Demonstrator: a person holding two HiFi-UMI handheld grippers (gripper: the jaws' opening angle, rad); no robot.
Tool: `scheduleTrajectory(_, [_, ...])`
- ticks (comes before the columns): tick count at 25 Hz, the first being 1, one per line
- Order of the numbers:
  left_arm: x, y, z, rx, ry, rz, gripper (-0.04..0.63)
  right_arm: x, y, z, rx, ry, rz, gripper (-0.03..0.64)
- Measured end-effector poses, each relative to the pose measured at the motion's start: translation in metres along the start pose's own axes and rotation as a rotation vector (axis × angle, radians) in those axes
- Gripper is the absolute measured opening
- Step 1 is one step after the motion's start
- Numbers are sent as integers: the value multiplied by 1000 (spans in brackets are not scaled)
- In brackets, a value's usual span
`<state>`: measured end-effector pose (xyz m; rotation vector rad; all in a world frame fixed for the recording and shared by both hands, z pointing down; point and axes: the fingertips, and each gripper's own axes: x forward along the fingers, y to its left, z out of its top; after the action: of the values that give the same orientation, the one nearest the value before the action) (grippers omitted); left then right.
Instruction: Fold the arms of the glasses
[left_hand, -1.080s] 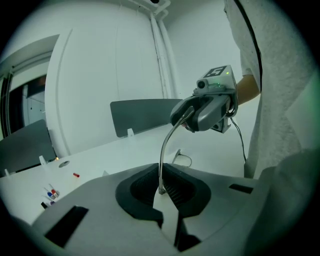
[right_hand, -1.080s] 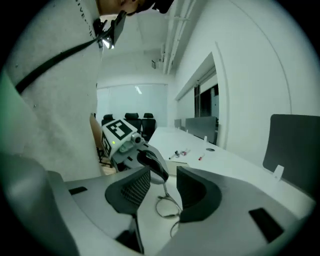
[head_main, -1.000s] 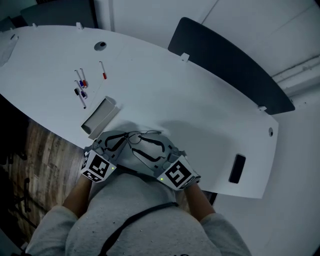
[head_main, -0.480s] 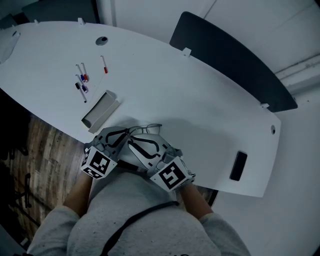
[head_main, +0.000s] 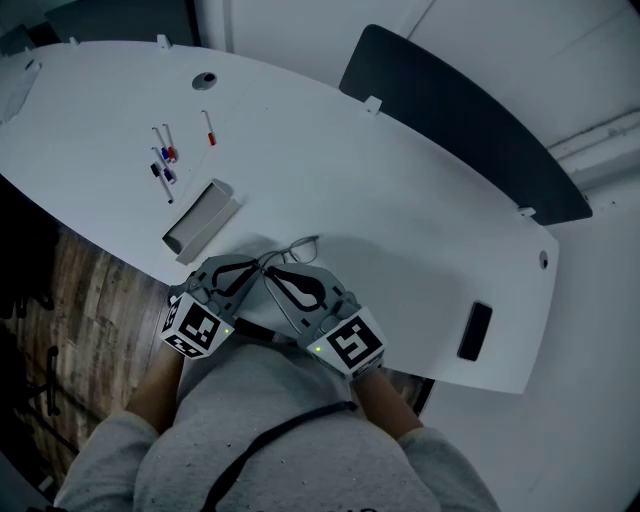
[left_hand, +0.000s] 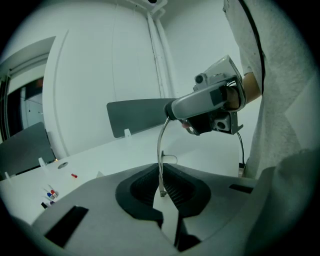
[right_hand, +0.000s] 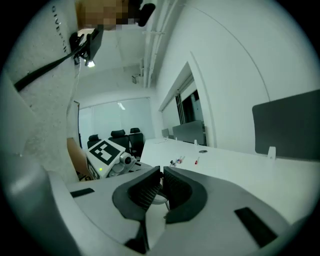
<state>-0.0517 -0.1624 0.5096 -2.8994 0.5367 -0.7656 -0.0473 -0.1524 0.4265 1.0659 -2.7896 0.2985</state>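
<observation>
Thin wire-framed glasses (head_main: 304, 244) hang over the near edge of the white table (head_main: 400, 200), held between both grippers. My left gripper (head_main: 252, 266) is shut on one thin metal arm (left_hand: 160, 150), which rises from between its jaws (left_hand: 162, 192) toward the right gripper (left_hand: 172, 107). My right gripper (head_main: 272, 274) meets it from the right; its jaws (right_hand: 161, 187) are closing, almost together, on a thin wire part of the glasses, with a rim (right_hand: 159, 199) showing just below the pads. The left gripper's marker cube (right_hand: 107, 152) shows beyond them.
A grey open box (head_main: 200, 228) lies just left of the grippers on the table. Several markers (head_main: 165, 165) and a red-tipped pen (head_main: 208, 130) lie farther back left. A black phone (head_main: 475, 332) sits near the right front edge. A dark divider panel (head_main: 460, 110) stands along the far side.
The right gripper's jaws have come together from wide open and the gripper has rolled. The glasses sit slightly farther over the table. The left gripper has stayed put.
</observation>
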Motion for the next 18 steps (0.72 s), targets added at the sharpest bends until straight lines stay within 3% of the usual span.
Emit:
scheduleTrajectory(5, [-2, -1, -2, -1, -6, -11, 34, -1, -11, -7, 187, 15, -40, 32])
scheduleTrajectory(10, [-5, -5, 0, -30, -37, -84, 32, 0, -8, -2, 182, 35, -34, 31])
scheduleTrajectory(18, [-7, -14, -5, -88, -28, -223, 31, 1, -19, -12, 276, 60, -79, 32])
